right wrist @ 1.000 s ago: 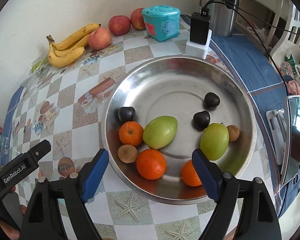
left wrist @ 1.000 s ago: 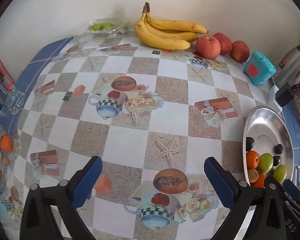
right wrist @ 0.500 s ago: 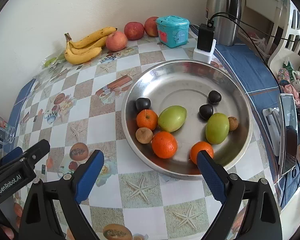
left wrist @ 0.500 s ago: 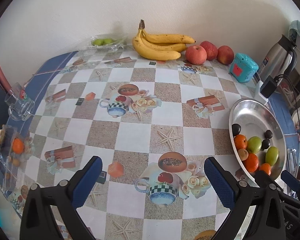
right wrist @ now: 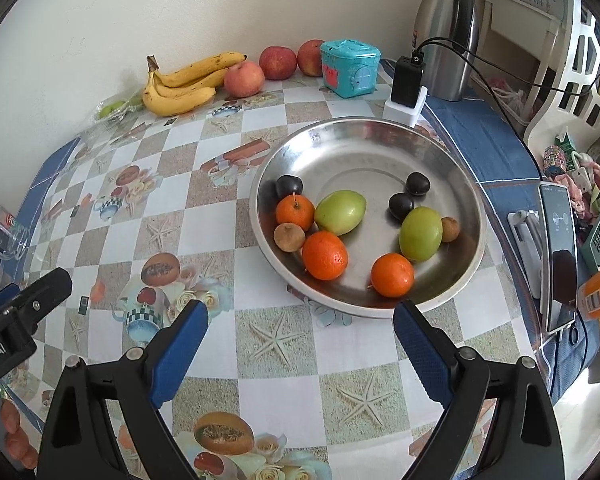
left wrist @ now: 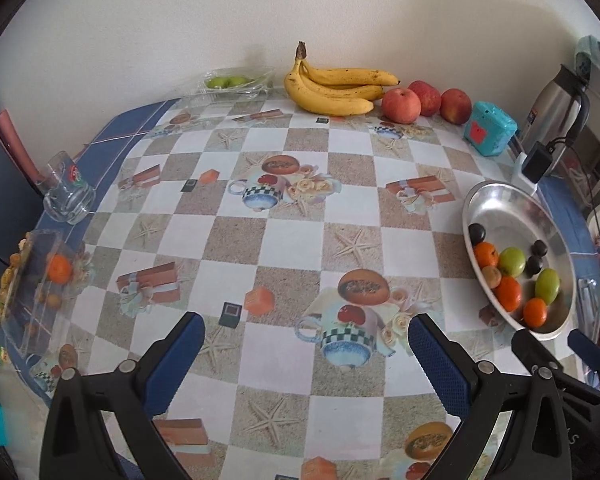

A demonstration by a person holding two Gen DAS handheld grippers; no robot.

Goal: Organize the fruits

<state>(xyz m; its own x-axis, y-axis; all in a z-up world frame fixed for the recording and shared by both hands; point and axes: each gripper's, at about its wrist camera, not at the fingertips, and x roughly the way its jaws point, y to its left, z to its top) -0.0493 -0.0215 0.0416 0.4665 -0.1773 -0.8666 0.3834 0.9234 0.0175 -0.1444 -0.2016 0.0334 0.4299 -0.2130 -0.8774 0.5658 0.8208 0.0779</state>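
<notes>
A steel bowl (right wrist: 380, 148) (left wrist: 512, 208) at the table's right holds several small fruits: oranges (right wrist: 325, 255), green fruits (right wrist: 340, 212), dark plums (right wrist: 401, 206) and brown ones (right wrist: 289, 237). A banana bunch (left wrist: 332, 90) (right wrist: 180, 88) and three red apples (left wrist: 401, 106) (right wrist: 244, 78) lie along the back wall. My left gripper (left wrist: 306, 356) is open and empty above the table's front middle. My right gripper (right wrist: 300, 348) is open and empty, just in front of the bowl's near rim.
A teal box (left wrist: 489, 134), a steel kettle (right wrist: 446, 32) and a charger (right wrist: 407, 84) stand at the back right. A phone (right wrist: 558, 256) lies right of the bowl. A glass mug (left wrist: 66, 196), a clear tray (left wrist: 40, 280) and bagged green fruit (left wrist: 230, 82) sit left.
Both grippers have drawn back and up from the table, so the bowl and fruits look smaller and farther. Both stay open and empty.
</notes>
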